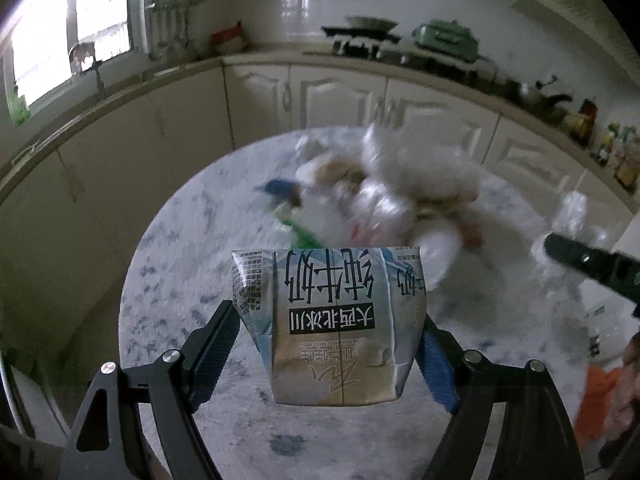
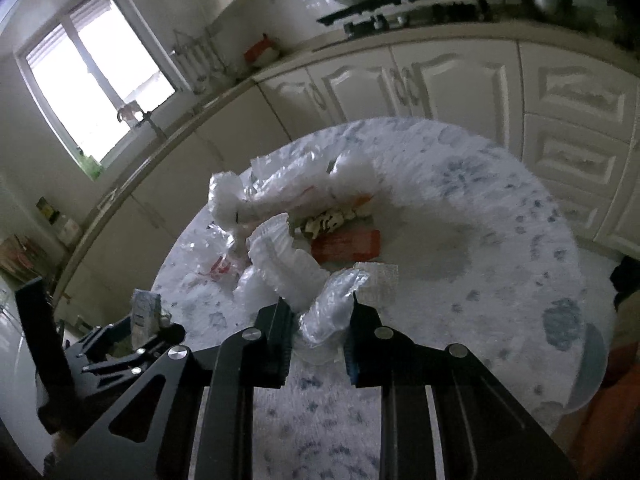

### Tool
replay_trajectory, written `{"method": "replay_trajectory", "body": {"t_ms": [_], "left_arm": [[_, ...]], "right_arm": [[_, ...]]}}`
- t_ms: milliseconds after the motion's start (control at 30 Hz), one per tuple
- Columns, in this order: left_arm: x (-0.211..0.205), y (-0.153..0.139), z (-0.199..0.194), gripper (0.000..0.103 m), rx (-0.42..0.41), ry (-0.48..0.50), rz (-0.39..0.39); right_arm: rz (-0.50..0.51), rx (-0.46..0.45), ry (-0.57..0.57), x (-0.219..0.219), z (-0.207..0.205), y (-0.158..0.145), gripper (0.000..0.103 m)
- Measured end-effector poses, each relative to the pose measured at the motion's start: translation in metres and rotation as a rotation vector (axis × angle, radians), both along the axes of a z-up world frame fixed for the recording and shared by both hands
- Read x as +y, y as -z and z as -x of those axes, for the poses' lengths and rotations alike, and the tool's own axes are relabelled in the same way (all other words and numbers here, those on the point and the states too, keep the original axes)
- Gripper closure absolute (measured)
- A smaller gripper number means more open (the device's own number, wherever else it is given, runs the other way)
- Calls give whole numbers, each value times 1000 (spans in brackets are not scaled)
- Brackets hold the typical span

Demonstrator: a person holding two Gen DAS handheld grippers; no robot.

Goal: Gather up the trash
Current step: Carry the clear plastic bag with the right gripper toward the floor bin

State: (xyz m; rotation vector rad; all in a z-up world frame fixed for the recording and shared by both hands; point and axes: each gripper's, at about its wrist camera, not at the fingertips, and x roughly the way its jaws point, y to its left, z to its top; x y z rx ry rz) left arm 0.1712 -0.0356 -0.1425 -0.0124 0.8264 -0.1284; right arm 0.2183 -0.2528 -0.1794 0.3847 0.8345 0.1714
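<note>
Left gripper (image 1: 332, 344) clamped on milk carton (image 1: 332, 320), frame centre. Right gripper (image 2: 320, 332) pinching clear plastic bag (image 2: 332, 304) (crumpled). Beyond: trash pile (image 1: 384, 196) on round table (image 2: 500, 232); white cabinets (image 2: 440, 76) behind.

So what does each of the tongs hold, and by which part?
Left tongs: crushed pale-blue milk carton, gripped at its two sides. Right tongs: crumpled clear plastic wrap, pinched at its near end.

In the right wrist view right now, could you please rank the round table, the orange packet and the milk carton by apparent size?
1. Round table, largest by far.
2. Orange packet.
3. Milk carton, partly hidden in the left tongs; it looks close to the packet, so that order is unsure.
</note>
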Motion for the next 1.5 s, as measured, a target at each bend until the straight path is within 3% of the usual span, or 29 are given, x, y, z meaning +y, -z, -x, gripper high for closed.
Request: {"method": "replay_trajectory", "body": {"t_ms": [200,367,600,733,933,1067,1300,1500], "left_arm": [[-26,-42,18,24,-86,63,8],[-76,-72,31,24,-160,170,15],[-170,-87,47,24,-207,383,31],[-217,-81,39,24,-190,490,48],[-302,-50,21,24,-80,662,62],[-366,-7,1,24,31,768,26],[-468,71,-57,24,206,863,-66],[-555,133,-123,24,319,889,-116]], "right_arm": [[-2,-69,38,-25,27,-26,83],[15,-118,124,-69,54,-49,83],[53,-138,303,-151,102,-63,82],[74,-115,433,-204,135,-58,82],[86,-36,603,-279,171,-29,82],[45,40,669,-321,177,10,82],[-64,173,730,-381,176,89,82],[-151,229,746,-411,165,133,81]]}}
